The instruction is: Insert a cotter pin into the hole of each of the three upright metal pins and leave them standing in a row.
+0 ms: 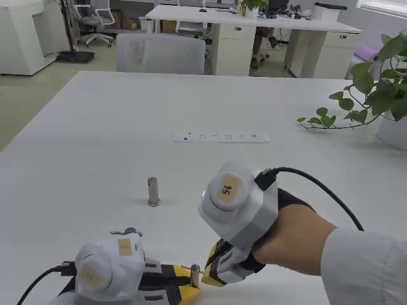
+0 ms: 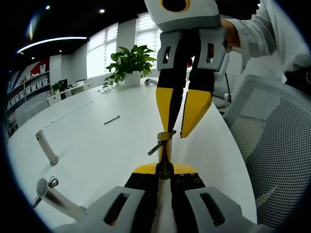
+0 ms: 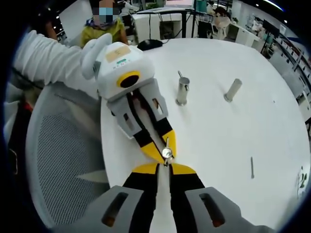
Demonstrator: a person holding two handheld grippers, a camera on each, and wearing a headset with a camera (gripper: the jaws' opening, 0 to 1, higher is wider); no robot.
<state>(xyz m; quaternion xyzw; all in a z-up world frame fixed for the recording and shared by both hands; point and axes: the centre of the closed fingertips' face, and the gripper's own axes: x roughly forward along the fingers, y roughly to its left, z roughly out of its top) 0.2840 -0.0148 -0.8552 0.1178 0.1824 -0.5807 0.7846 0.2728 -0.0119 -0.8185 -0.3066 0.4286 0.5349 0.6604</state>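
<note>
Cotter pin going into the second upright pin

Nearest the person, at the edge of the desk (image 1: 95, 127), the left hand-held gripper (image 2: 164, 171) is clamping a metal pin (image 2: 164, 160) upright by its lower body. The right hand-held gripper (image 3: 164, 167) is meeting it tip to tip. Its jaws are pinching a cotter pin (image 2: 154, 148), whose shank is lying across the metal pin's top at the hole. How far through it is reaching, I cannot tell. By my reading, the second of three insertions is under way. The next move is calling for a straight push along the hole's line, with the left bracing the pin against turning. Both grippers then need to let go gently so that it does not tip.

Just beyond, the finished pin (image 3: 182, 91) is standing with its cotter's loop sticking out near the top. Farther on, the bare pin (image 1: 153, 190) is standing alone. It is a short polished steel cylinder on a small flared foot, and probably easy to topple. The loose cotter pin (image 2: 112, 120) is lying flat on the desk, well apart from it. A power strip (image 1: 220, 136) and a plant (image 1: 375, 89) are sitting at the far side.
</note>
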